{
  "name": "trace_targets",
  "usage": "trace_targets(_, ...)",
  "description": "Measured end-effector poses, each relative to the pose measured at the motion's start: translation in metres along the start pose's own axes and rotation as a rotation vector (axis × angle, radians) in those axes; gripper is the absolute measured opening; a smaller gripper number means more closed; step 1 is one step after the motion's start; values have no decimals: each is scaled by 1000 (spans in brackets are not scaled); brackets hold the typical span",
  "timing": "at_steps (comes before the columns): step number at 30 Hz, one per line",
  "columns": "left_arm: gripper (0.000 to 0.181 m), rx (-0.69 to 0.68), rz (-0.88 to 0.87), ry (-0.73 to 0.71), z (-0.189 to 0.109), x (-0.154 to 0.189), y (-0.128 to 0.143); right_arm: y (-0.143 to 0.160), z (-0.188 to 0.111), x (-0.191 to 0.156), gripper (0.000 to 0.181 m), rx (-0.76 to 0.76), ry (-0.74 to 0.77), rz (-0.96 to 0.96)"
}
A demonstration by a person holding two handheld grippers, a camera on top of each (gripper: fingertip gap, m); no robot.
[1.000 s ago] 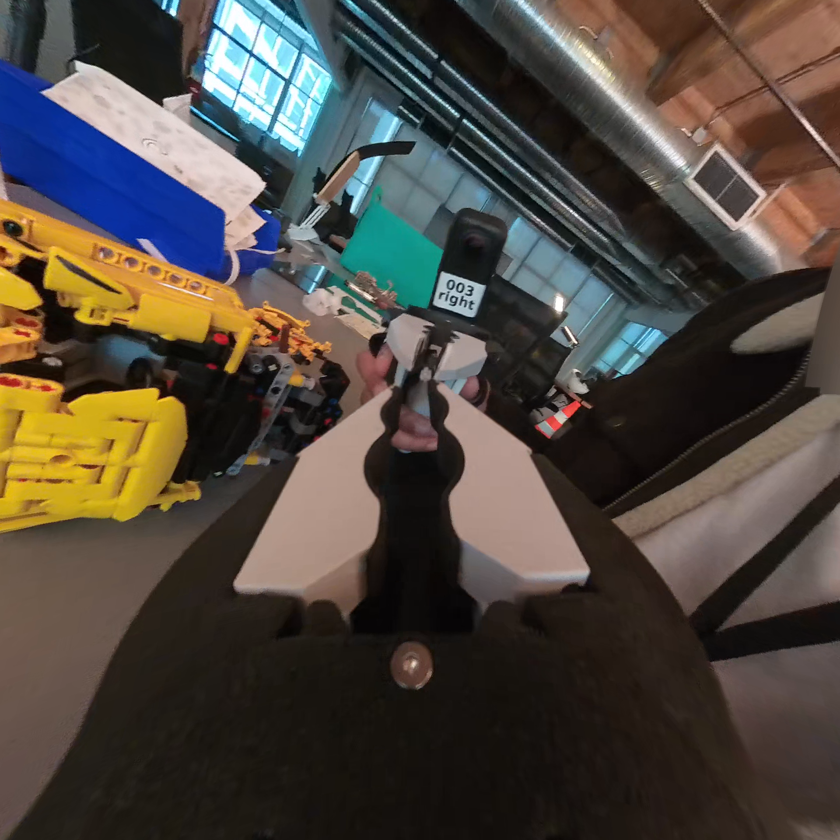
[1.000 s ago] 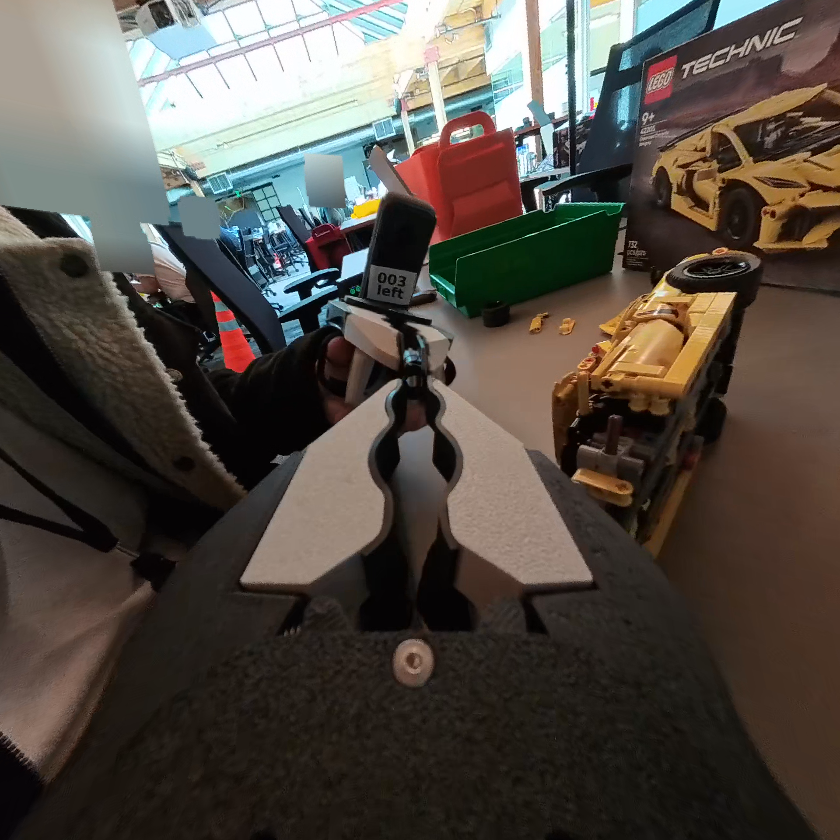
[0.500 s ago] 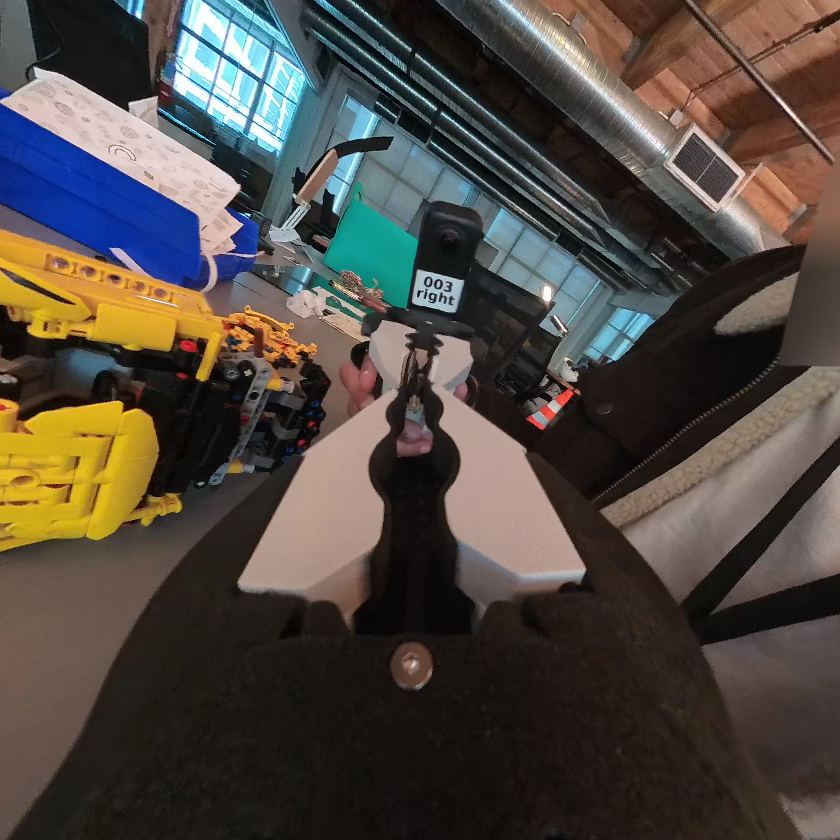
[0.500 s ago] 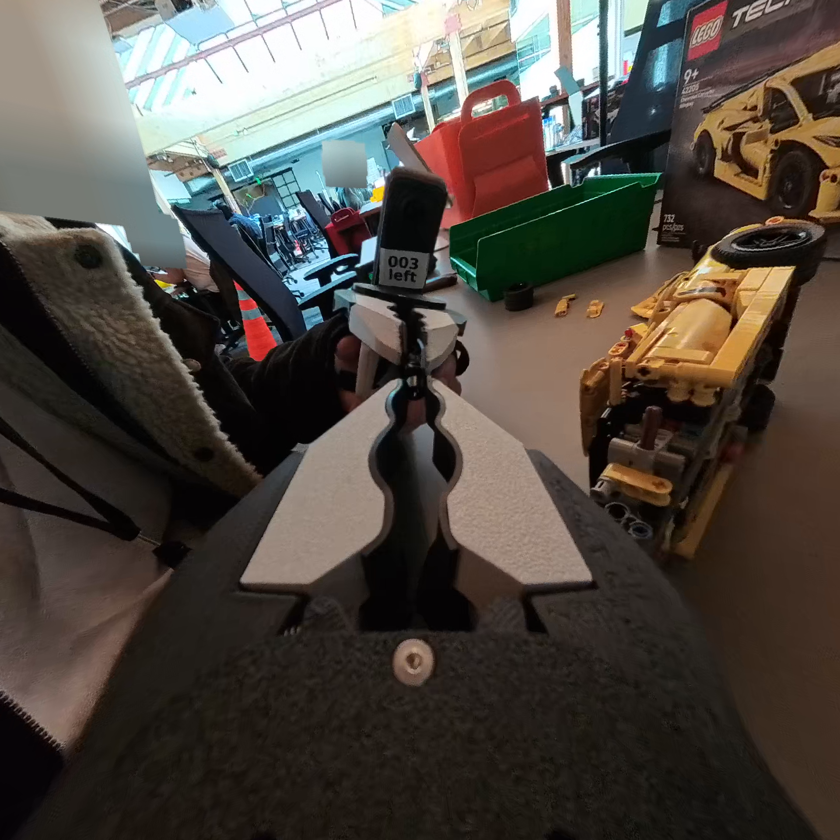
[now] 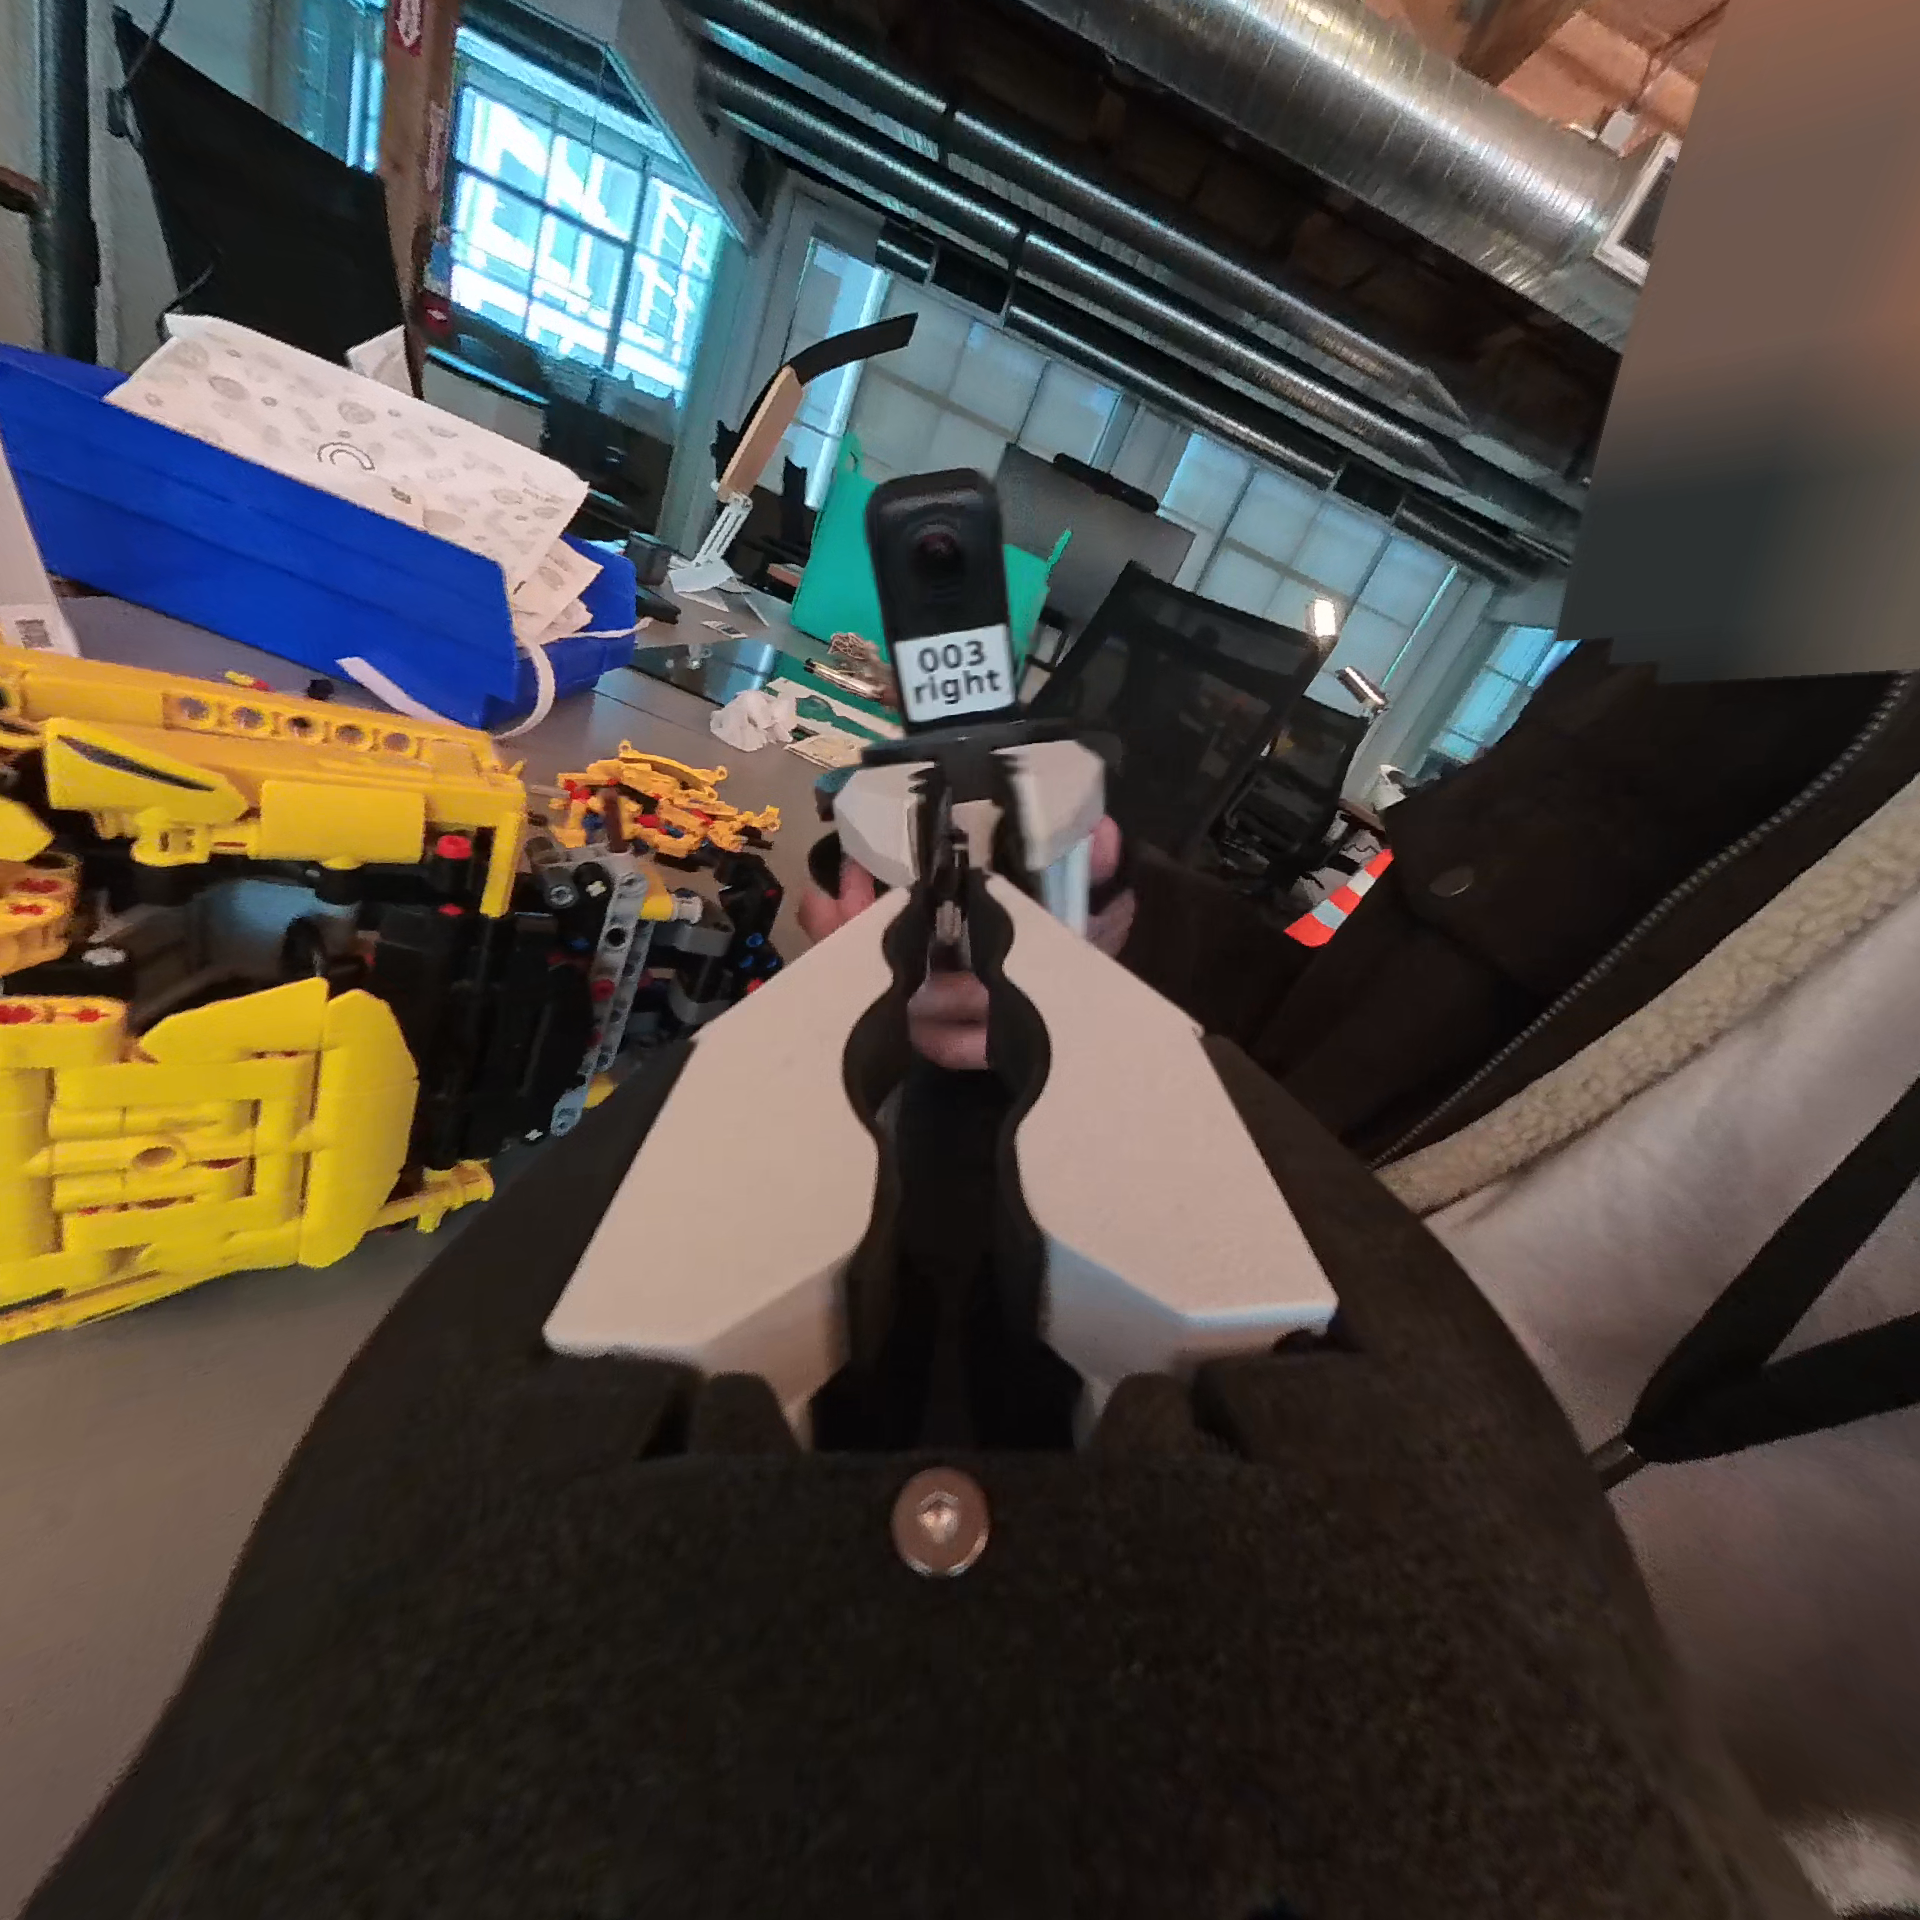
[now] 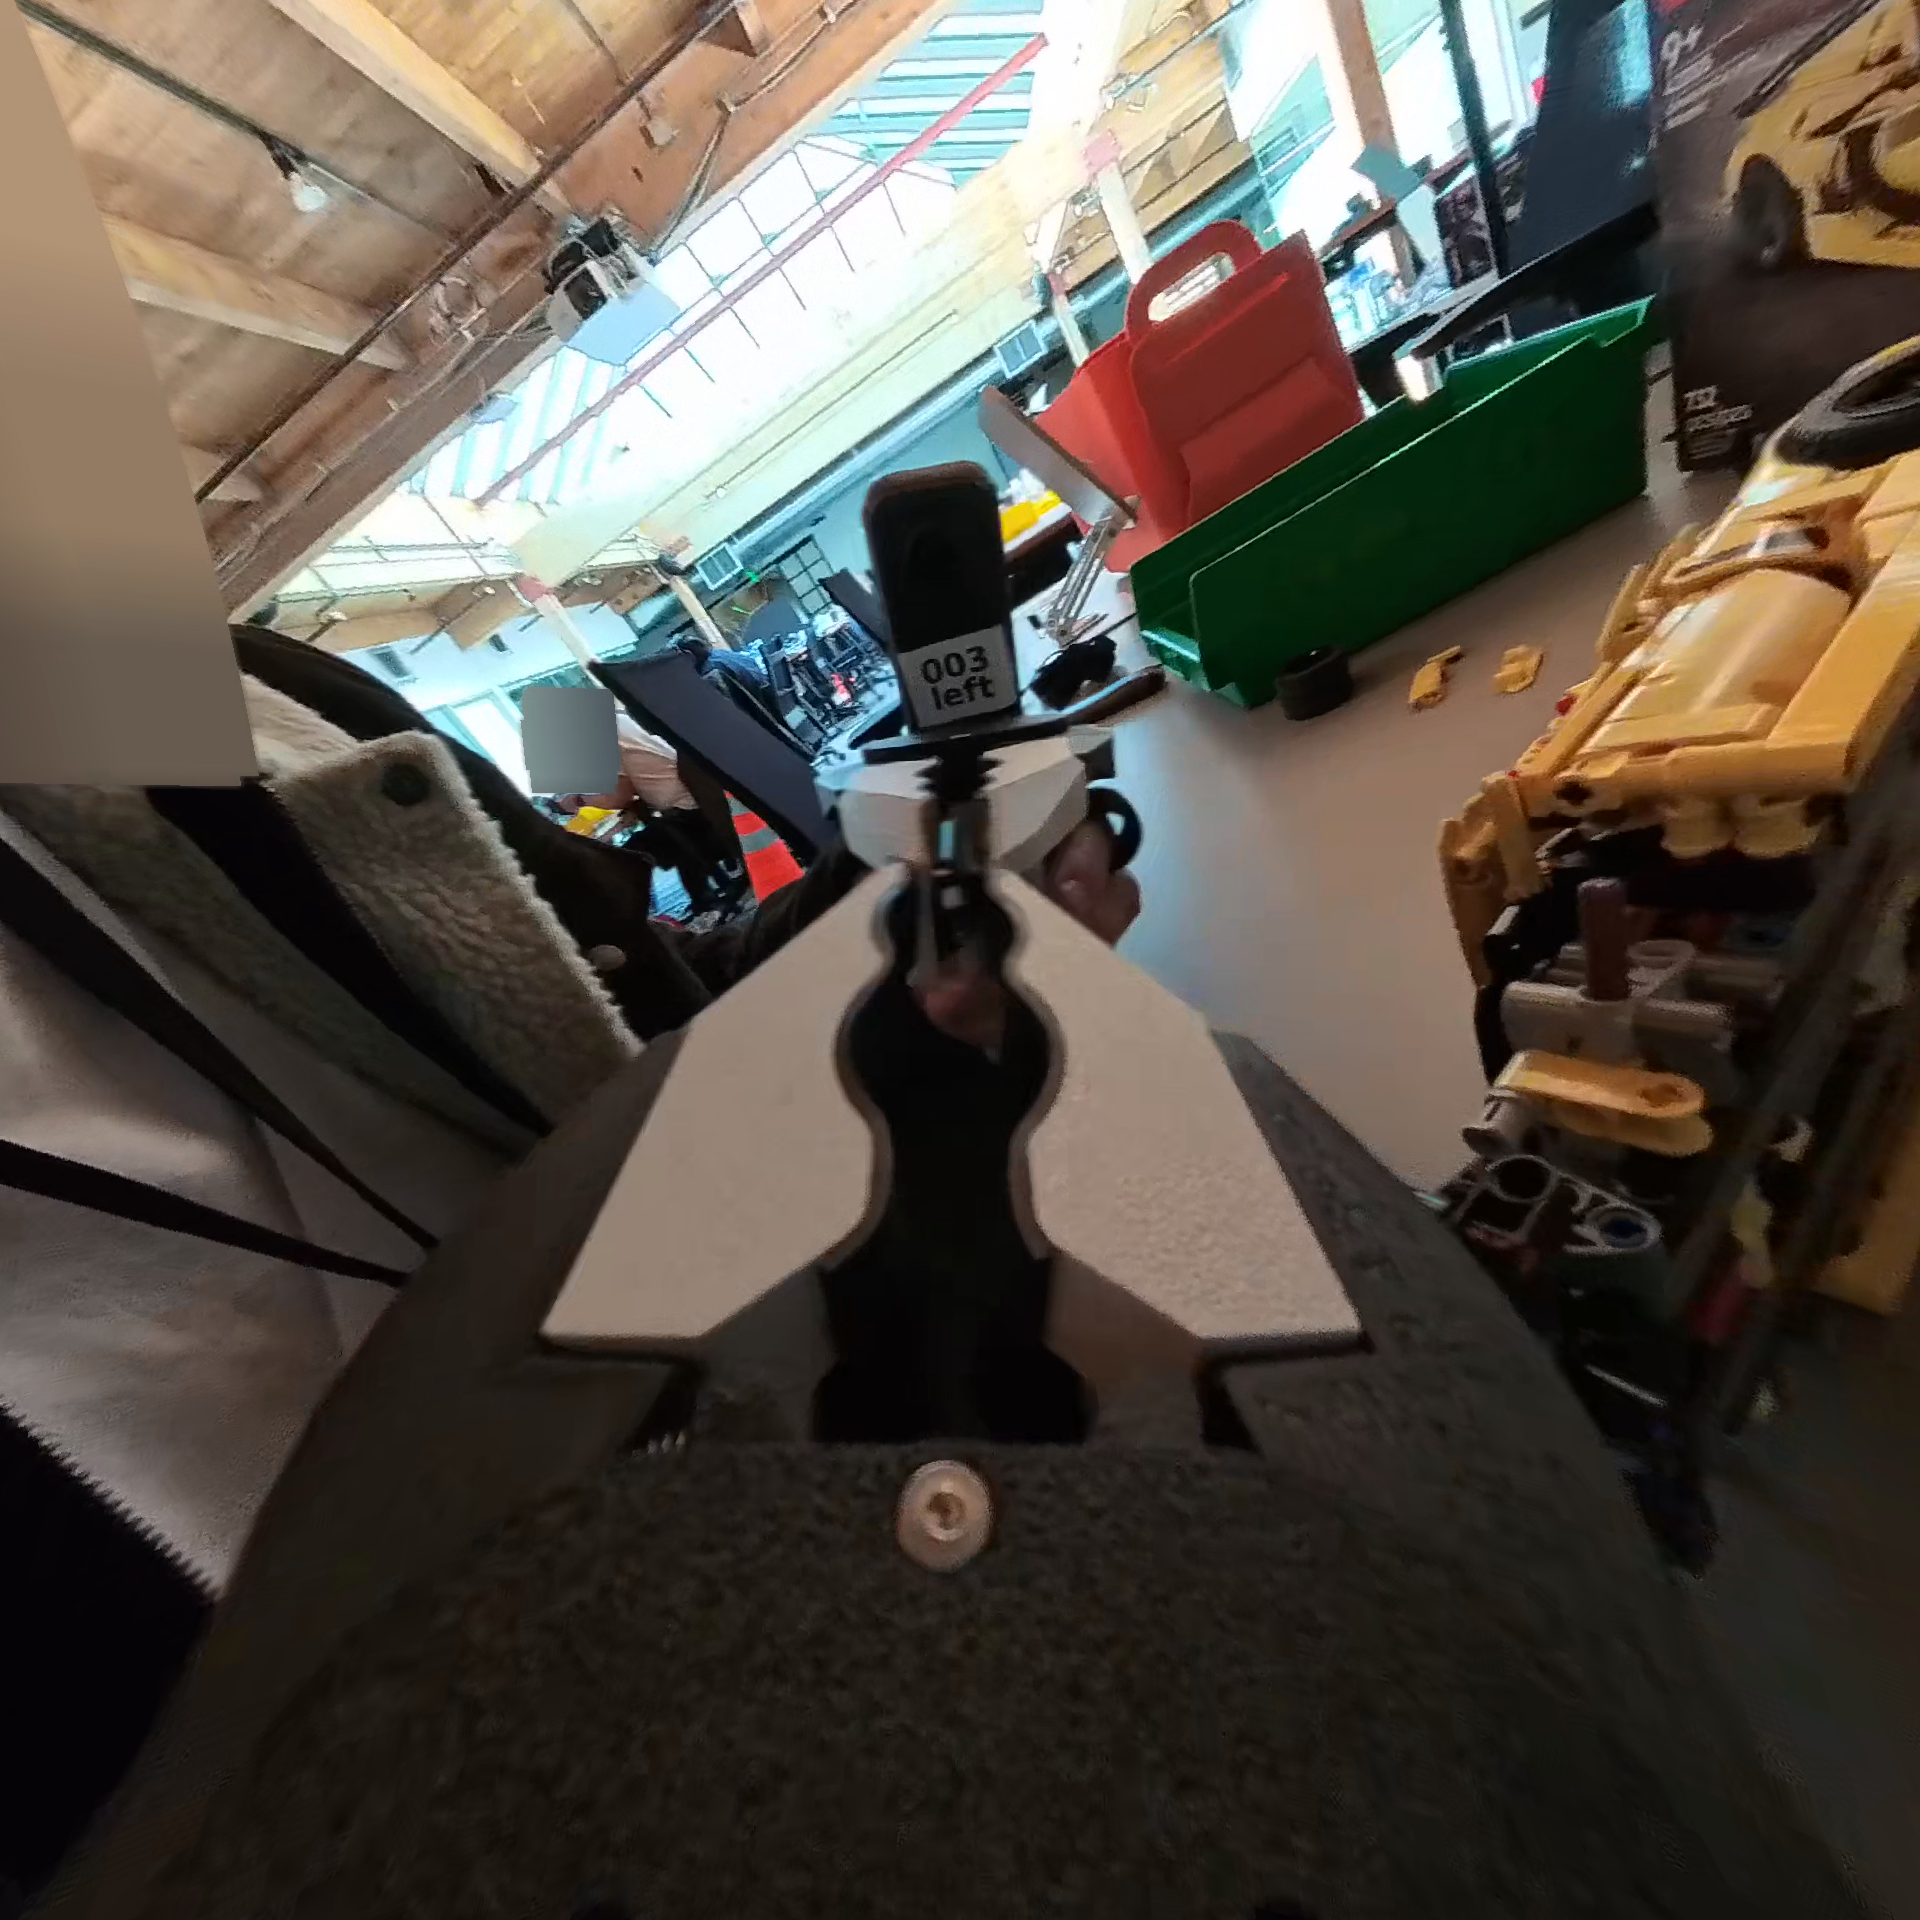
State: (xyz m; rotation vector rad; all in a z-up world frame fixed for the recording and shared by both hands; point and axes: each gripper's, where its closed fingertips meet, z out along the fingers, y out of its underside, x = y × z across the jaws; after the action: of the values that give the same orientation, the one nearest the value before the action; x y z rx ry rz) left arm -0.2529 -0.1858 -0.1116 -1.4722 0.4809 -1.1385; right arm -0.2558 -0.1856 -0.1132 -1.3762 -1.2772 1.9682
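My left gripper [image 5: 945, 899] and right gripper [image 6: 945, 896] point at each other above the grey table [image 5: 156, 1507], tip to tip. Each is shut on a small grey and dark brick part [image 5: 945, 923] that sits where the tips meet; it also shows in the right wrist view [image 6: 948, 914]. I cannot tell its exact shape. A hand [image 5: 940, 1023] holds the facing gripper in each view. A yellow brick car [image 5: 208, 1039] lies on its side beside the left gripper; it also shows at the right of the right wrist view [image 6: 1704, 727].
A blue bin [image 5: 260, 561] with printed paper stands behind the car. A pile of loose yellow pieces [image 5: 665, 800] lies farther back. A green bin [image 6: 1403, 520], a red bag [image 6: 1226, 405], a picture box [image 6: 1787, 208] and a loose black wheel [image 6: 1314, 681] stand on the table. The person's jacket [image 5: 1662, 1039] is close by. Only a small space, under 4 cm, lies between the two pairs of fingers.
Both grippers stay shut and tip to tip. They have tilted upward a little, so more ceiling shows, and the car has slid toward the right edge of the right wrist view.
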Motion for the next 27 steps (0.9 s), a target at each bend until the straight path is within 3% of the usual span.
trace_targets(13,6,-13,65,-5,-2,3,0,-6,-7,1,7,42,-46,62)
trace_targets(16,6,36,34,-4,-15,-2,-9,-38,-46,11,6,203,-51,119)
trace_targets(19,6,18,26,-32,-13,-8,-5,-44,-74,26,6,178,47,82)
trace_targets(21,6,-58,45,-84,-5,-16,8,-46,-79,28,7,190,68,79)
trace_targets(23,6,-222,85,-152,3,-27,36,-43,-76,31,7,187,63,96)
trace_targets(27,6,-435,377,-294,10,-41,69,-22,-62,43,7,102,121,81)
